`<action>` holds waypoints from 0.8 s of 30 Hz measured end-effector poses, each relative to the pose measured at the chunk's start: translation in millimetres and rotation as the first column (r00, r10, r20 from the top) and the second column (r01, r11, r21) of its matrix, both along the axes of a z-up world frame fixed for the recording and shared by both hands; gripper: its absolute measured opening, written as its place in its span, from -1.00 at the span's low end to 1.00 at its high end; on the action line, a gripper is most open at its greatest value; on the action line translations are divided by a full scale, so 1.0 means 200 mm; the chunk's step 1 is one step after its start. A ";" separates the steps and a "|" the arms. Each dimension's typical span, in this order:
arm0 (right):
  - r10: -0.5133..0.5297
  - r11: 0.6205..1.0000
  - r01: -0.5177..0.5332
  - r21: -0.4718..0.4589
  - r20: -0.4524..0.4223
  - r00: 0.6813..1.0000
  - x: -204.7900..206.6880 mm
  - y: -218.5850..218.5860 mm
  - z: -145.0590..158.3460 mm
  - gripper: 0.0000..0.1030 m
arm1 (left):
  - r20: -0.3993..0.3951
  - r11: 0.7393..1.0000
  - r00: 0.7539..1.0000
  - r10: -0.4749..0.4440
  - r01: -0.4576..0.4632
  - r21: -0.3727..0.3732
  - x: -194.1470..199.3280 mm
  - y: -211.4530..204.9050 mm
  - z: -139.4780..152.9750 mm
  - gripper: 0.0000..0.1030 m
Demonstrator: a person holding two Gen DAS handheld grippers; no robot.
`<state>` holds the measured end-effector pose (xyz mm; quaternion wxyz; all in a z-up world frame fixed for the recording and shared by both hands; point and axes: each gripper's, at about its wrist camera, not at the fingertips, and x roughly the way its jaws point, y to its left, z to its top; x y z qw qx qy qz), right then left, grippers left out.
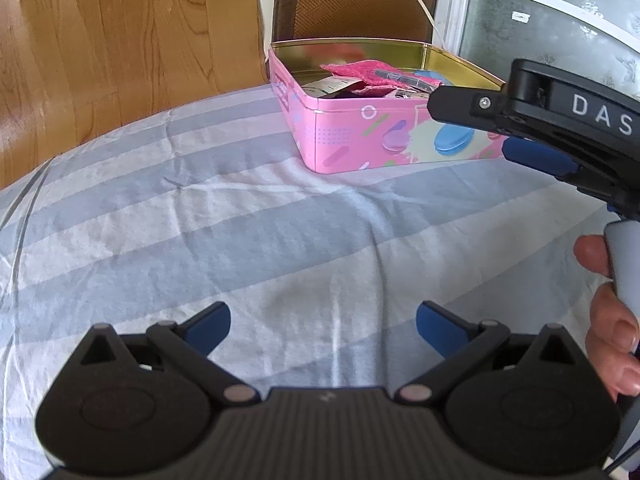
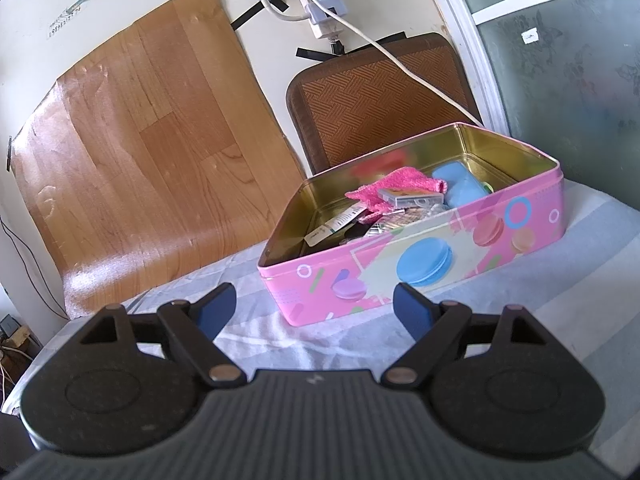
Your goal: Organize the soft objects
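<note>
A pink tin box point(image 1: 400, 144) point(image 2: 460, 248) with macaron prints stands open on the striped bed sheet point(image 1: 240, 220). Inside lie a pink fluffy cloth point(image 1: 352, 70) point(image 2: 400, 180), a light blue soft object point(image 2: 460, 184), a small clear case point(image 2: 412, 196) and several small packets. My left gripper point(image 1: 323, 324) is open and empty, low over the sheet, well short of the box. My right gripper point(image 2: 315, 306) is open and empty, just in front of the box's near corner. In the left wrist view the right gripper point(image 1: 560, 128) shows from the side beside the box.
A brown woven cushion point(image 2: 380, 96) leans on the wall behind the box. A wood-pattern sheet point(image 2: 152, 152) covers the wall at left. A power strip and white cable point(image 2: 320, 8) hang above. A frosted glass door point(image 2: 580, 80) stands at right. A hand point(image 1: 612, 320) holds the right gripper's handle.
</note>
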<state>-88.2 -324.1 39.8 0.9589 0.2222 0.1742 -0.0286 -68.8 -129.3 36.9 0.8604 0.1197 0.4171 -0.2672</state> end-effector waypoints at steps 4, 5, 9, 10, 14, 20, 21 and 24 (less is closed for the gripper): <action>-0.001 1.000 0.001 0.000 -0.002 1.000 0.00 0.00 0.00 0.71 | -0.003 1.000 1.000 -0.003 0.003 -0.002 0.00 0.00 0.00 0.99; -0.002 1.000 0.002 0.000 -0.002 1.000 0.00 0.00 0.00 0.71 | -0.003 1.000 1.000 -0.003 0.003 -0.002 0.00 0.00 0.00 0.99; -0.003 1.000 0.003 0.000 -0.002 1.000 -0.01 0.00 0.00 0.71 | -0.009 1.000 1.000 -0.005 0.005 -0.006 0.00 -0.01 0.00 0.99; -0.005 1.000 0.005 0.000 -0.003 1.000 0.00 0.00 0.00 0.71 | -0.008 1.000 1.000 -0.006 0.006 -0.006 0.00 -0.01 0.00 0.99; -0.006 1.000 0.006 0.000 -0.002 1.000 0.00 0.01 0.00 0.71 | -0.008 1.000 1.000 -0.012 0.012 -0.008 0.00 -0.01 0.01 0.99; -0.007 1.000 0.007 -0.001 -0.003 1.000 0.00 0.01 0.00 0.71 | -0.015 1.000 1.000 -0.020 0.020 -0.012 0.00 -0.01 0.01 0.99; -0.006 1.000 0.006 -0.001 -0.002 1.000 -0.01 0.01 0.00 0.71 | -0.013 1.000 1.000 -0.021 0.020 -0.012 0.00 -0.02 0.01 0.99; -0.008 1.000 0.008 -0.002 -0.001 1.000 0.00 0.01 0.00 0.71 | -0.012 1.000 1.000 -0.022 0.021 -0.013 -0.01 -0.02 0.01 0.99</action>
